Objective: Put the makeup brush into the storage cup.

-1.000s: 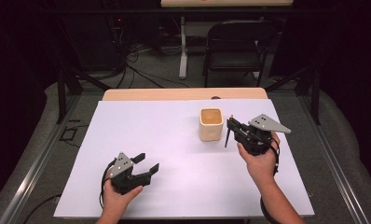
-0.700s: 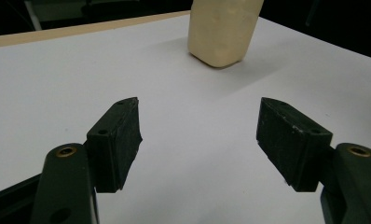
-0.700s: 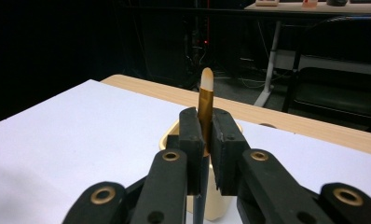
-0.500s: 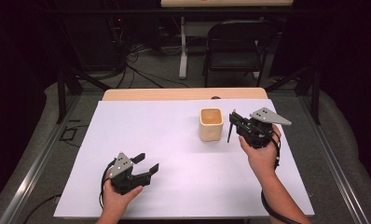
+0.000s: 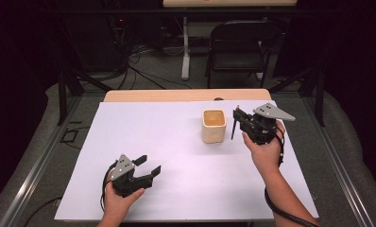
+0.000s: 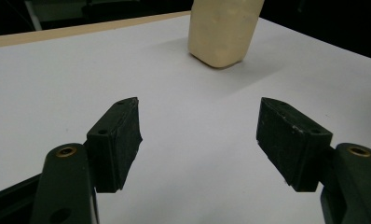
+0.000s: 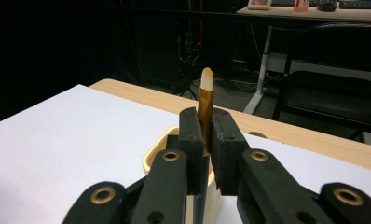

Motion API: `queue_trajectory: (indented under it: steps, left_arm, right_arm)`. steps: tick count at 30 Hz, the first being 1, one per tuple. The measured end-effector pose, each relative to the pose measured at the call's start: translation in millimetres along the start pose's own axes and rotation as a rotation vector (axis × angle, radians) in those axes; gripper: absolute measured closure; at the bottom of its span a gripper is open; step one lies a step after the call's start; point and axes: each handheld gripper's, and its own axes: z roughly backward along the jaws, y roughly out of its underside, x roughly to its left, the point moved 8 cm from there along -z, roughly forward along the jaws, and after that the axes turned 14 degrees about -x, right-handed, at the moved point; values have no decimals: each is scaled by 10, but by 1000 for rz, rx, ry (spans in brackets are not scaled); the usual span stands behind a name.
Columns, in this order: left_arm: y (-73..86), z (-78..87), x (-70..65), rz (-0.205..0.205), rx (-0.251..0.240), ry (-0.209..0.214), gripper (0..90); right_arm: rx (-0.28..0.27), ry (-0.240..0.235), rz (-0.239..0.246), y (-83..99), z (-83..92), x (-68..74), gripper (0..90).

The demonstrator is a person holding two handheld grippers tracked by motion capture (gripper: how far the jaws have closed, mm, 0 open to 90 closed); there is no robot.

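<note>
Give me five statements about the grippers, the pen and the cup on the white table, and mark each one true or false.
1. The right gripper is shut on a slim pen. True.
2. The left gripper holds the cream cup. False: its jaws stand open with nothing between them, and the cup stands farther up the table.
3. The cup stands upright on the white table. True.
4. The pen already stands inside the cup. False: it is clamped in the right gripper, beside the cup's right side in the high view.
5. A dark chair stands beyond the table's far edge. True.
</note>
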Motion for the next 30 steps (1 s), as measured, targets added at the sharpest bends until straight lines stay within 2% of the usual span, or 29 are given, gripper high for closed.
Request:
queue_trajectory:
  steps: [15, 30]
  left_arm:
    - [-8, 5, 4, 3, -4, 2, 304]
    - [-12, 5, 6, 4, -6, 1, 304]
  right_arm:
    - [-5, 12, 29, -135, -133, -51, 838]
    - [-2, 37, 36, -150, -239, -128, 838]
